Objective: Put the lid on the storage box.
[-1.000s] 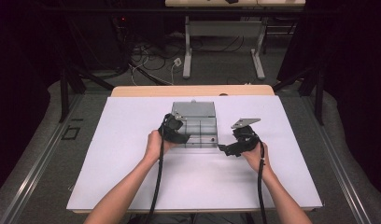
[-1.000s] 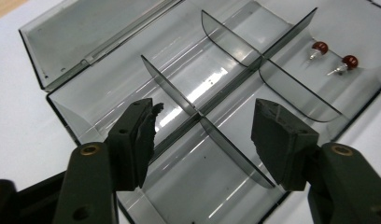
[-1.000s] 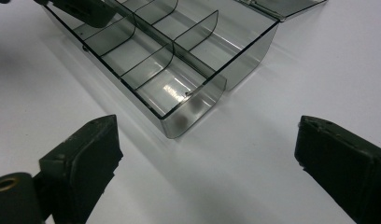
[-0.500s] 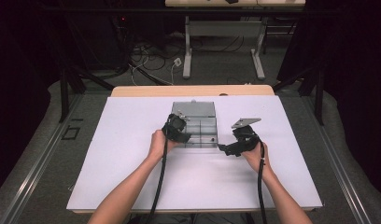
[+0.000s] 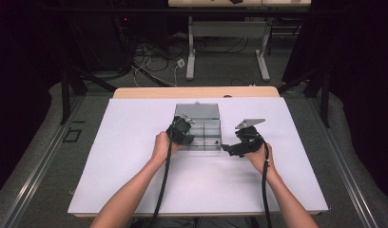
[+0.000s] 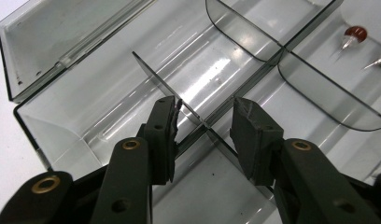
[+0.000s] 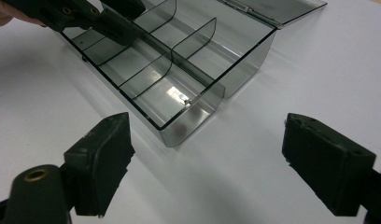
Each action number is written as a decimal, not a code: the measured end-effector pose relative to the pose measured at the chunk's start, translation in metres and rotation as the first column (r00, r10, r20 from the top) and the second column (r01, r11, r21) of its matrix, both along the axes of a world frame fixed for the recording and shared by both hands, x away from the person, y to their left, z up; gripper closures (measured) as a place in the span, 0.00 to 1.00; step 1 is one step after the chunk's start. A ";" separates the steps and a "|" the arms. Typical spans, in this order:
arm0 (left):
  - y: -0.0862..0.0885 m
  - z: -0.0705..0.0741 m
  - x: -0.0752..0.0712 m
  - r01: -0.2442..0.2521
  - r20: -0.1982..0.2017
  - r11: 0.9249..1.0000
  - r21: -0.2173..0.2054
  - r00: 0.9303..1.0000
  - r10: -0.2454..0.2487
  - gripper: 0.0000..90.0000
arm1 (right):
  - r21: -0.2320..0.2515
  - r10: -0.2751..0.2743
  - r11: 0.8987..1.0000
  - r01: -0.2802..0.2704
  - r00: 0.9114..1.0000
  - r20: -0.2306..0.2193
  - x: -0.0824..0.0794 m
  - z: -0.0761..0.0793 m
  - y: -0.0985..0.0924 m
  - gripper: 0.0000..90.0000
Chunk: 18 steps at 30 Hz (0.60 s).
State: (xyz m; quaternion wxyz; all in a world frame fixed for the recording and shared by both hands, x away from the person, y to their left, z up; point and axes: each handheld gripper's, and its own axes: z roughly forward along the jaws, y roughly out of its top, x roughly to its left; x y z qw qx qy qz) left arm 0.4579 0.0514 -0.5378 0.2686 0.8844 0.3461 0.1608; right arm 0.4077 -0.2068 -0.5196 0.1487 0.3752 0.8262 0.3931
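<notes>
**While left tongs straddle a divider, right tongs wait open**

Although nothing has been lifted yet, the left gripper [image 6: 205,135] is already inside the clear compartment box [image 5: 198,127], centre of the high view, on the white table sheet [image 5: 135,180]. Its jaws stand either side of a thin upright divider [image 6: 179,98] at mid-frame in the left gripper view. Left pad looks to be touching or just beside the divider; right pad is apart from it. So: partly closed around it, not clamped.

The right gripper [image 7: 207,163] is wide open over bare sheet, just short of the box's near corner, lower centre of its own view. Holding nothing.

The box lid [image 6: 53,37] is already swung open, upper left of the left gripper view. Small red-headed pins [image 6: 354,35] sit in a far compartment, upper right of that view, untouched.

Progress, my read:
- Done: lid open, left tongs positioned on the divider.
- Left: close on the divider, pull or reseat it. Right tongs probably need to brace the box wall first.
- Can't tell whether the divider is seated in its slot or loose.
</notes>
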 end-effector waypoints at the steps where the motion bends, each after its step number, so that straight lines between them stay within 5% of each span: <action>1: -0.001 -0.001 0.000 -0.002 0.001 1.000 0.001 1.000 0.002 0.66 | -0.013 -0.002 1.000 0.001 1.000 -0.005 0.000 0.001 0.000 0.21; 13: 0.003 -0.001 0.001 0.004 0.000 1.000 -0.027 1.000 -0.004 0.66 | 0.024 -0.040 0.999 0.039 0.999 0.001 0.023 0.011 -0.006 0.51; 18: 0.003 -0.001 0.001 0.005 -0.001 1.000 -0.025 1.000 -0.005 0.66 | 0.031 -0.057 0.998 0.057 0.998 -0.001 0.037 0.008 -0.004 0.56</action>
